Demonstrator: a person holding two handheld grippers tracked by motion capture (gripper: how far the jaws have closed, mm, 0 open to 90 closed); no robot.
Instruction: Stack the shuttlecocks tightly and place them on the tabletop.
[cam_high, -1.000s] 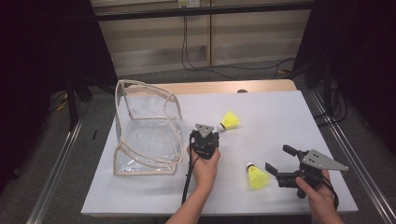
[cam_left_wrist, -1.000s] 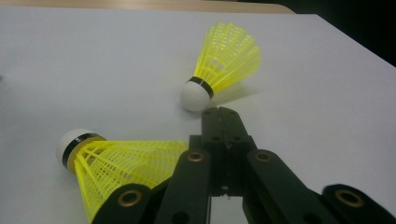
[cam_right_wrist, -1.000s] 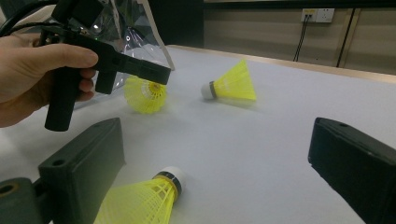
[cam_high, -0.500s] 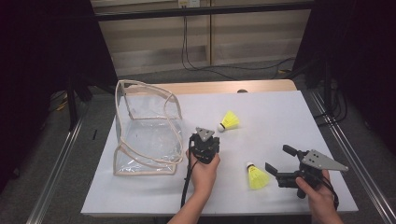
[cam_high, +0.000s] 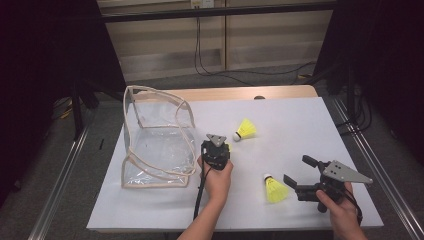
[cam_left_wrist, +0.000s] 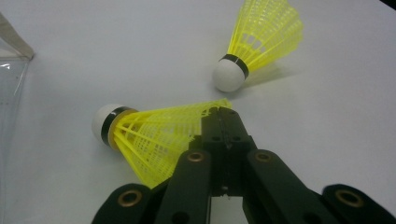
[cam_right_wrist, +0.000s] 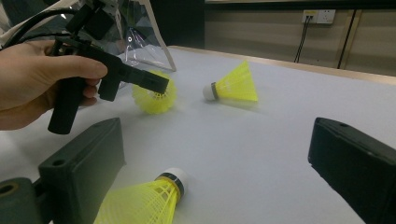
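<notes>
Beside the clear bag, a yellow shuttlecock is pinched by its skirt rim in the left gripper, probably for bagging; the right gripper is held spread near another shuttlecock.

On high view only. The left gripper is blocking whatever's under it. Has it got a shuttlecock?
Observer: Yes. In the left gripper view, the left gripper has its jaws shut on the skirt rim of a yellow shuttlecock.
Operator: Is the right one holding anything?
Observer: No. The right gripper is wide open. The near shuttlecock lies ungripped on the table by one jaw.
Operator: Is the third touching the held one?
Observer: No. The far shuttlecock lies on its side, apart from it.
</notes>
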